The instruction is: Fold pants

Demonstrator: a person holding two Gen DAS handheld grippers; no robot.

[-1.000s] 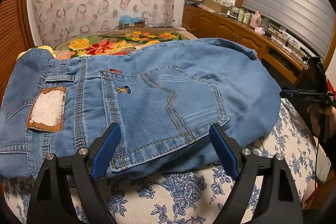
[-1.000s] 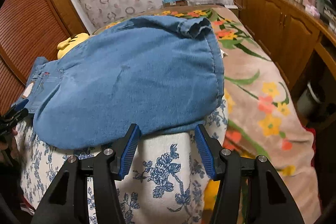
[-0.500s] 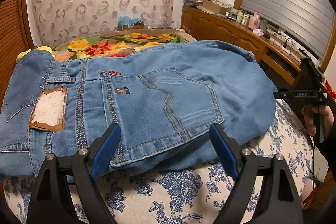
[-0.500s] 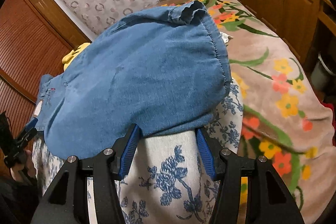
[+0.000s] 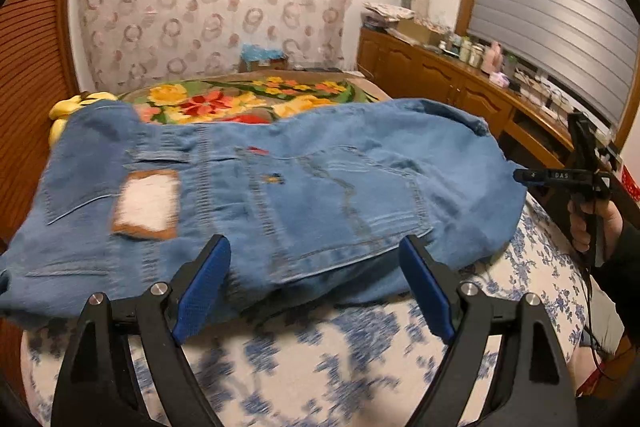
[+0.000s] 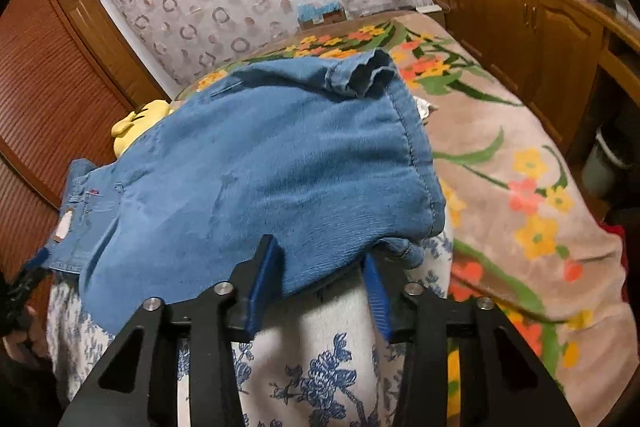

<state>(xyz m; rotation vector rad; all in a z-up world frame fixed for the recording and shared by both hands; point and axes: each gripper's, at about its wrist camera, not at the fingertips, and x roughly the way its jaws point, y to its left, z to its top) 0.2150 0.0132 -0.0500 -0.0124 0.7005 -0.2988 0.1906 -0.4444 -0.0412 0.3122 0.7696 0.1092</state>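
Blue jeans [image 5: 304, 187] lie folded across a white cover with blue flowers [image 5: 320, 359], back pocket and leather patch up. My left gripper [image 5: 314, 243] stands wide open just short of their near edge, nothing between its pads. In the right wrist view the jeans [image 6: 260, 167] show their plain folded end. My right gripper [image 6: 320, 251] has its jaws closing, and the near denim edge hangs between the blue pads without being clamped. A hand holds that right gripper [image 5: 560, 175] at the jeans' right end.
A blanket with bright flowers [image 6: 500, 167] covers the bed behind and to the right. A yellow plush toy [image 6: 140, 119] lies at the far left edge. Wooden cabinets [image 6: 520, 19] with clutter on top run along the right wall; slatted wooden doors [image 6: 48, 99] stand left.
My left gripper has drawn back and risen a little from the jeans, still open. My right gripper has pushed onto the denim edge and its jaws have narrowed.
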